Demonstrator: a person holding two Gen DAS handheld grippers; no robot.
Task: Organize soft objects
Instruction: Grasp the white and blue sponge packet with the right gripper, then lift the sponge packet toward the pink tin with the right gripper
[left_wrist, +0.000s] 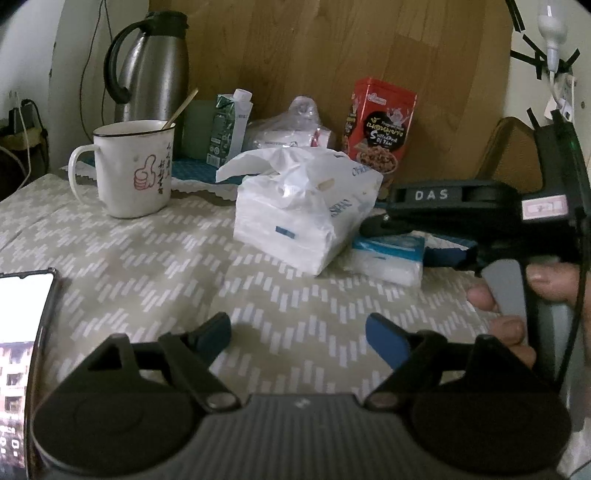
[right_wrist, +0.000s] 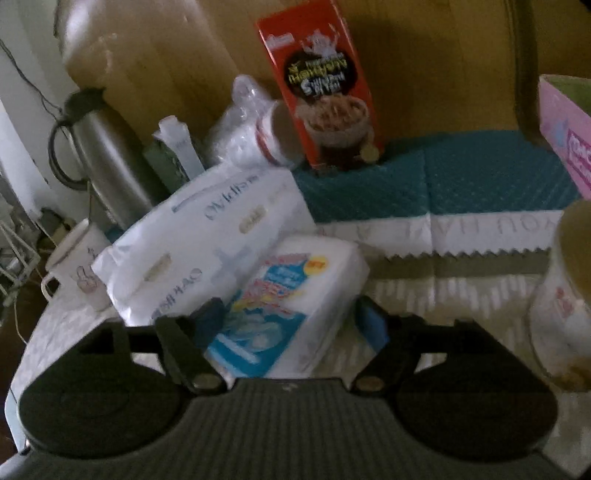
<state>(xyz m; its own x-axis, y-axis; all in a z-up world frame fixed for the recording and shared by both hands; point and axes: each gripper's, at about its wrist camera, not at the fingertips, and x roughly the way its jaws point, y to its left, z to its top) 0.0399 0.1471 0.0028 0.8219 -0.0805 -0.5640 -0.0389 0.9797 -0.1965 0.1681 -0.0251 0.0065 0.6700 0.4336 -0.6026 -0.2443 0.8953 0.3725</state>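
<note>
On the patterned tablecloth the small blue-printed tissue pack lies against the big white tissue pack, between the parted right gripper pads, so square up before squeezing gently; left gripper gapes empty

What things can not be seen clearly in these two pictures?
- Small tissue pack: left wrist view, far end hidden by the right gripper.
- Phone: left wrist view, cut off by the left edge.
- Print on the big tissue pack: right wrist view, blurred.
</note>
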